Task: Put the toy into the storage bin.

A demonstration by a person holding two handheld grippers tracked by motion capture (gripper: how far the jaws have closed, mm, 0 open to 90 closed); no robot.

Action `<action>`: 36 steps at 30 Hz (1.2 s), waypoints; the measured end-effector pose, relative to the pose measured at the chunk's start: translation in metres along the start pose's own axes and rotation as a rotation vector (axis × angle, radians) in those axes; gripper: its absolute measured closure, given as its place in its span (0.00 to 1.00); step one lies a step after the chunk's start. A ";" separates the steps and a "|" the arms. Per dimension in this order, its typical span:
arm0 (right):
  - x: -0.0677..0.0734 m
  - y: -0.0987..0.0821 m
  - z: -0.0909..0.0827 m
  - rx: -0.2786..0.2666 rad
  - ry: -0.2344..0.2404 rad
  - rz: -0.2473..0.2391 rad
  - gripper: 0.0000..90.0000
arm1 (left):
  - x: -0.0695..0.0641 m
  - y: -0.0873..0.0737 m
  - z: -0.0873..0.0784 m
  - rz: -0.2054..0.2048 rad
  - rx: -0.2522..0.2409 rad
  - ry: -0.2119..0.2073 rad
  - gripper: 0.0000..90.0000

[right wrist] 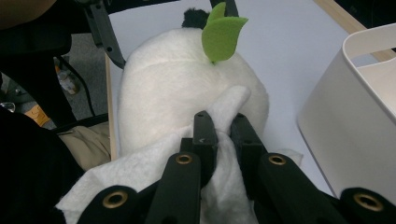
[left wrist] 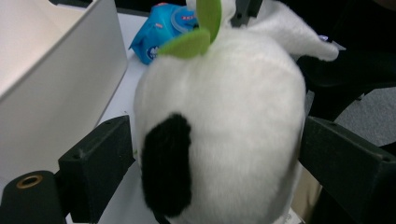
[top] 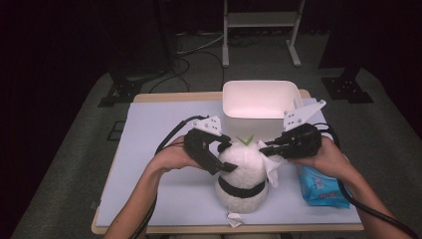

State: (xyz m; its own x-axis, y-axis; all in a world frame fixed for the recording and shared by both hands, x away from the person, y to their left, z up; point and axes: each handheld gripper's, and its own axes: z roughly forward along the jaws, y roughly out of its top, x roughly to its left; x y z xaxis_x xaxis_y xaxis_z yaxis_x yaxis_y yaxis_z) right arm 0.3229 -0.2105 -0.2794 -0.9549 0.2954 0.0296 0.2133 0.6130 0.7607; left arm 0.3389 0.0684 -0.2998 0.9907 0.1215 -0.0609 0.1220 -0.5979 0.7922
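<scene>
High view: left tongs (top: 222, 155) straddle the upright plush (top: 242, 174) with jaws apart, right tongs (top: 264, 148) clamp a wipe (top: 273, 169) against it.

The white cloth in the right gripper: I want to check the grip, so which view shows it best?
The right gripper view: the white cloth sits pinched between its jaws, close up. The high view shows the cloth small beside the plush toy; the left gripper view shows a far corner.

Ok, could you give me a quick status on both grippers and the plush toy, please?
Left gripper open astride plush toy. Right gripper shut on white cloth. White bin close behind.
</scene>
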 end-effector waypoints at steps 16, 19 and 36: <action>0.000 -0.006 -0.009 -0.011 -0.023 0.009 0.91 | 0.004 -0.013 0.007 -0.009 -0.056 -0.038 0.35; -0.001 0.000 -0.014 -0.029 -0.038 0.003 0.91 | 0.004 -0.008 0.002 0.009 -0.050 -0.025 0.38; -0.002 0.032 -0.001 -0.038 -0.013 -0.037 0.91 | 0.002 -0.004 0.000 0.045 -0.001 -0.015 0.38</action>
State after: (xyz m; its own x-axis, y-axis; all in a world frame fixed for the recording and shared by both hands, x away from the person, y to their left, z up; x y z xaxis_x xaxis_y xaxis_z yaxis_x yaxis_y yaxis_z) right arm 0.3312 -0.1924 -0.2543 -0.9593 0.2824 -0.0073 0.1692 0.5953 0.7855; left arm 0.3402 0.0709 -0.3034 0.9960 0.0825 -0.0344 0.0773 -0.6015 0.7951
